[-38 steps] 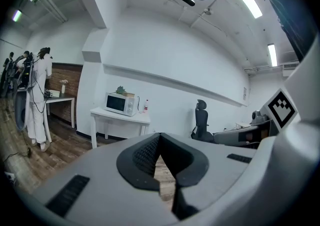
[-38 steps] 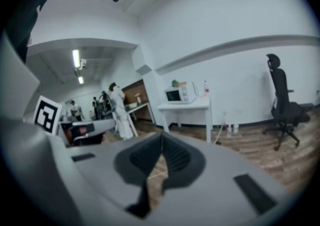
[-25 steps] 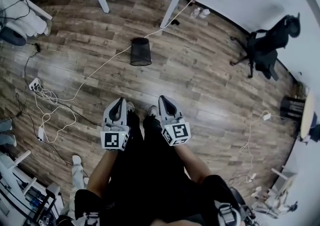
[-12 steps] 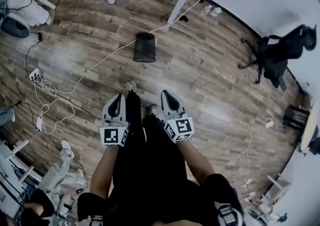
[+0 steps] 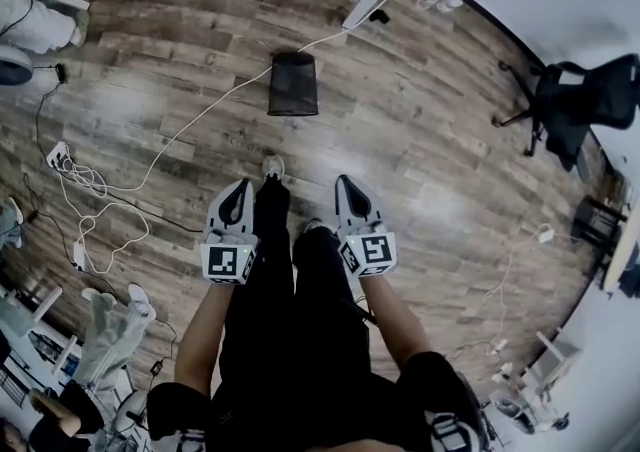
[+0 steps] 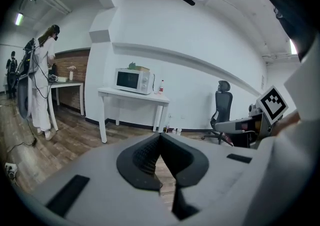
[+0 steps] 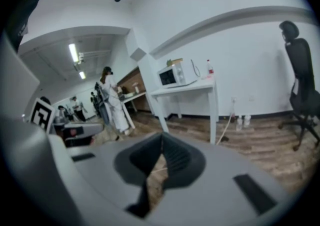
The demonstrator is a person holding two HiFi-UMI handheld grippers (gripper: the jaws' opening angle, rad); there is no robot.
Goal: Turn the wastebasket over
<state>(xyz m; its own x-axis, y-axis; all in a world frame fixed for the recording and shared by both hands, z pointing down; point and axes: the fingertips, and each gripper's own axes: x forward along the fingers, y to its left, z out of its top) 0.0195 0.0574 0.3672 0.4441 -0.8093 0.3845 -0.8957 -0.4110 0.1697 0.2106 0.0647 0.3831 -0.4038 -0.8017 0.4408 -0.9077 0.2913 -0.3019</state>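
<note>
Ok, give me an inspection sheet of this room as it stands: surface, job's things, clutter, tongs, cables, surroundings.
Surface: wood plank floor, glare patches.
Job's things: black mesh wastebasket stands on the floor ahead of the person's feet, untouched; which end is up cannot be told.
Clutter: bottles by the wall.
Tongs: left tongs and right tongs both shut, empty, held above the legs, well short of the wastebasket.
Cables: white cable runs close past the wastebasket to a power strip; contact unclear.
Surroundings: office chair; white table with microwave; other people working at the left.
</note>
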